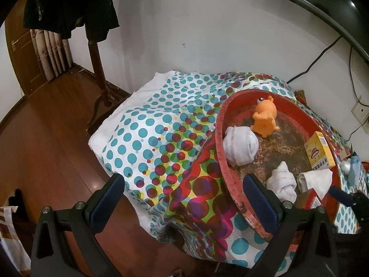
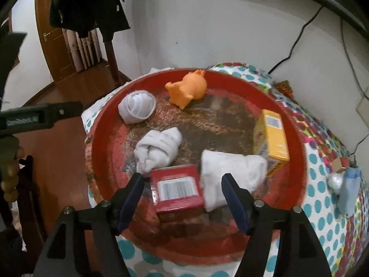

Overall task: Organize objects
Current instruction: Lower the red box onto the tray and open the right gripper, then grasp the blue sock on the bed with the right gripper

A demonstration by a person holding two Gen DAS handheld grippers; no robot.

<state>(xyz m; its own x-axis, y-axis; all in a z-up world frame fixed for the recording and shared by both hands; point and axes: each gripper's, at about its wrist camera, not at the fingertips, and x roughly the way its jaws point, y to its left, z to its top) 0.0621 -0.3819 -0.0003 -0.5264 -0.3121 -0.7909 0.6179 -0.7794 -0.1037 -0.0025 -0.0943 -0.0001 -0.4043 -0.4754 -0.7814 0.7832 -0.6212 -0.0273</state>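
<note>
Both tools gape: right tool (image 2: 181, 198) straddles red box (image 2: 176, 190) near tray rim (image 2: 101, 124).

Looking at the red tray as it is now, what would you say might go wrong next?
1. The red tray overhangs the table edge; pressing on its near rim might tip it.
2. The right hand-held gripper is open around the red box, beside a flat white sock; closing may snag the sock.
3. The yellow box leans tilted and could topple.
</note>
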